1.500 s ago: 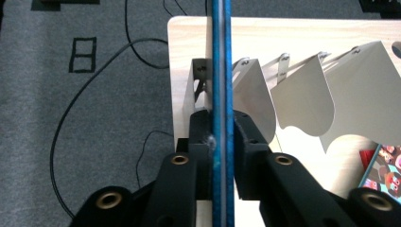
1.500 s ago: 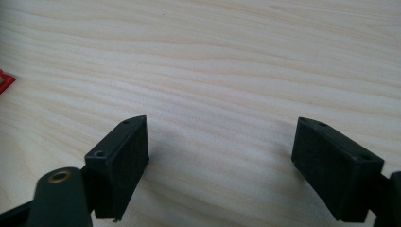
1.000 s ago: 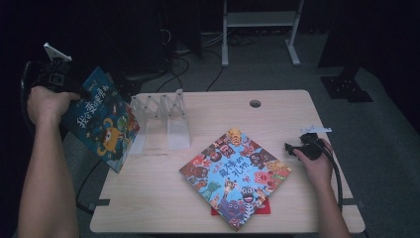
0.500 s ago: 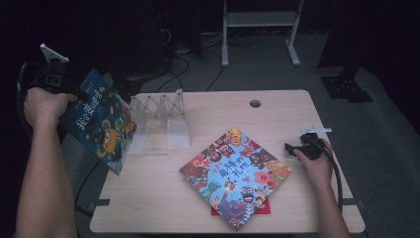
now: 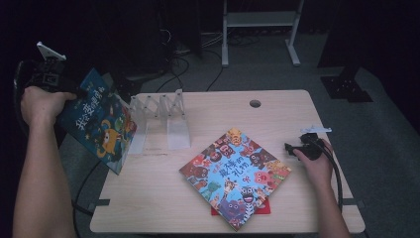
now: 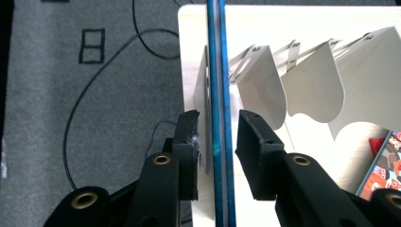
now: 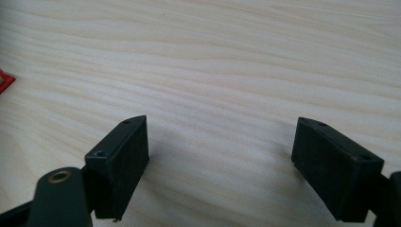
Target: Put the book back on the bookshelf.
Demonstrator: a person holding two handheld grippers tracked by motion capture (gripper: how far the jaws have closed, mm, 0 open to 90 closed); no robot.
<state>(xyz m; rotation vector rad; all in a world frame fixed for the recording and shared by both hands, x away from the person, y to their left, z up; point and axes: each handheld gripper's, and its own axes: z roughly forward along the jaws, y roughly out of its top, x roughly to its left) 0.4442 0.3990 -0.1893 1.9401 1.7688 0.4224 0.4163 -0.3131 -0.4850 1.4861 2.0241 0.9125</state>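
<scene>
Dim room, soft pics, bg dark

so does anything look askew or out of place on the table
The colourful picture book lies turned diamond-wise to the table edges, over a red book whose corner pokes out beneath. Nothing is spilled or damaged.

My work surface is a pale wood-grain table (image 5: 163, 198) with a round cable hole (image 5: 255, 103) near its far edge. A clear, multi-divider book rack (image 5: 161, 116) stands on its far left part, and a colourful picture book (image 5: 235, 176) lies flat and turned cornerwise near the middle, on top of a red book (image 5: 262, 207) whose corner shows at the near edge. My right gripper (image 5: 293, 149) rests on the bare wood just right of that book, its jaws spread wide.
</scene>
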